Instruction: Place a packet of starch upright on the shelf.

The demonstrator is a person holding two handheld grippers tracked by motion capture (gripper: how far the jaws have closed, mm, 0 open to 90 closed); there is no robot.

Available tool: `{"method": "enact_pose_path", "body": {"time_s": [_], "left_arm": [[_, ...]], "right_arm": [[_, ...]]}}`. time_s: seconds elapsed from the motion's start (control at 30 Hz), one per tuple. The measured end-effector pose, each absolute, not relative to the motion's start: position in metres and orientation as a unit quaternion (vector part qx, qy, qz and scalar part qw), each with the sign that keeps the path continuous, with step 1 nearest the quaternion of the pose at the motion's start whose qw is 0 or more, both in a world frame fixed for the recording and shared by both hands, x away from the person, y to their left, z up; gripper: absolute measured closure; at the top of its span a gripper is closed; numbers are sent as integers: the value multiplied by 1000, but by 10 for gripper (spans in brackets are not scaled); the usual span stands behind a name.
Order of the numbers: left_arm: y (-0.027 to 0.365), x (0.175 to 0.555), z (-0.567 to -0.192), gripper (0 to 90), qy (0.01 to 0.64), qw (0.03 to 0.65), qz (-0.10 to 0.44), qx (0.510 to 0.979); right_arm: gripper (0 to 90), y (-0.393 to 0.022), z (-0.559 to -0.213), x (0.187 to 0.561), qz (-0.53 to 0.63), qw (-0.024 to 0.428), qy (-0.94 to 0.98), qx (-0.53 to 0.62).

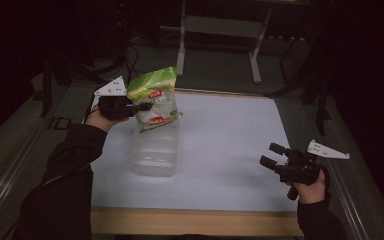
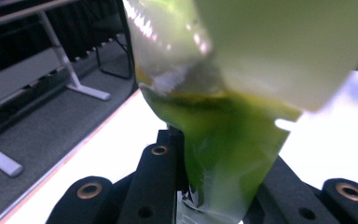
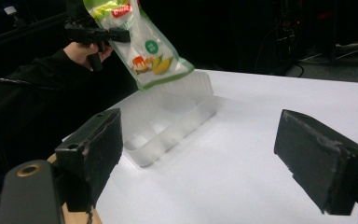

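While my left tool (image 1: 141, 106) pinches the green snack bag (image 1: 156, 98) by its edge at about nine o'clock, the bag hangs over the far end of the clear plastic bin (image 1: 155, 150) on the table (image 1: 230, 145). It looks light, soft and slick, so I judge the flat seam the safest hold. My right tool (image 1: 272, 155) waits wide and empty at four o'clock.

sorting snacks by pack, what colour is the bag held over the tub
Green and white snack bag, red logo, corn picture; clearest in the right gripper view.

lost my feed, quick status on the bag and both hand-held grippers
Left hand-held gripper shut on green plastic snack bag, held above clear plastic container. Right hand-held gripper open, empty. Nothing in the way.
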State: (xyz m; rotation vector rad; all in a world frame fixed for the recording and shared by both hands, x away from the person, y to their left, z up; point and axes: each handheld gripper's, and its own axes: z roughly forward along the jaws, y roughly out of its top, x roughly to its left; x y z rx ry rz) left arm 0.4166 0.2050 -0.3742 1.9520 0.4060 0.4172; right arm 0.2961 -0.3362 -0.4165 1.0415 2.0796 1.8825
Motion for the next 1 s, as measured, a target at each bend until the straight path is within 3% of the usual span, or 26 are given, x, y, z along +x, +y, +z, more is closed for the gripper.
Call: {"method": "enact_pose_path", "body": {"time_s": [0.57,0.7,1.0], "left_arm": [[210,445,-420,813,149,502,128,842],[203,451,-430,812,152,466,114,864],[208,454,-444,811,169,478,107,855]], "right_arm": [[155,-338,-424,304,628,66,686,362],[154,-335,-425,305,626,64,689,359],[155,-336,-429,304,626,55,688,363]]}}
